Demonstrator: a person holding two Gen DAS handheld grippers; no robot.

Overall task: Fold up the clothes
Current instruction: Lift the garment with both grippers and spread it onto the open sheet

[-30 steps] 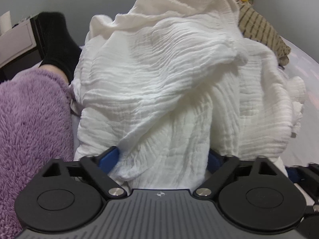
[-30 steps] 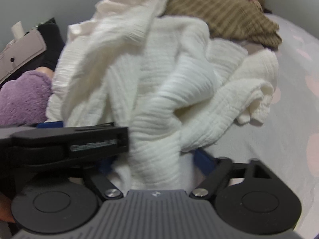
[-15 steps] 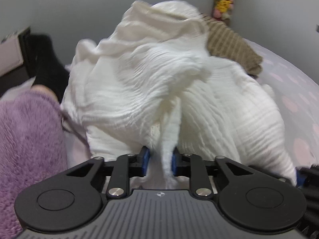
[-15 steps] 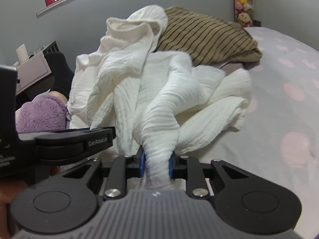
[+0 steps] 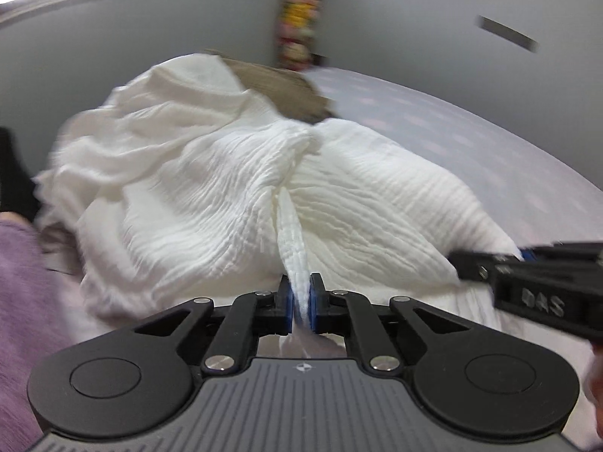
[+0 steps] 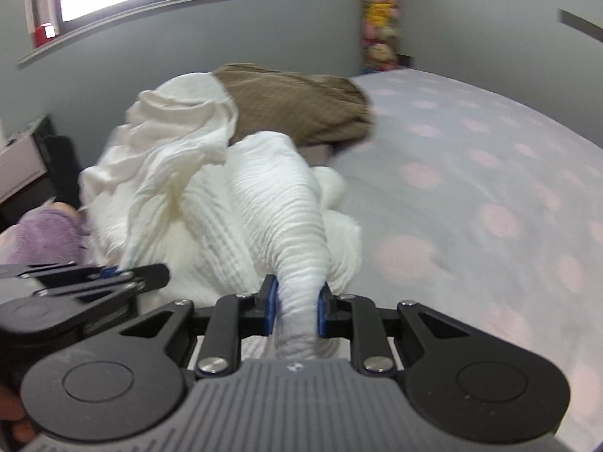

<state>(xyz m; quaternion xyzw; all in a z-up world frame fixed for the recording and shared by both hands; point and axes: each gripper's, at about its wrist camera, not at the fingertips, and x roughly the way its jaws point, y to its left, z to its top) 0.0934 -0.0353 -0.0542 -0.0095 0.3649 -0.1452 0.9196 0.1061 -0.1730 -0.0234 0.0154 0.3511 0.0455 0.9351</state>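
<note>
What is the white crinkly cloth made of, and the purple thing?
The white cloth looks like soft crinkled cotton gauze, matte, judging by its fine wavy ridges. The purple thing seems a fuzzy plush fleece, given its furry pile, though it is blurred.

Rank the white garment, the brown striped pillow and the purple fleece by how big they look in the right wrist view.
1. white garment, pinched in the right gripper: largest, though nearest the camera.
2. brown striped pillow: clearly smaller, and farther back.
3. purple fleece: smallest, but cut off behind the left gripper, so unsure.
</note>
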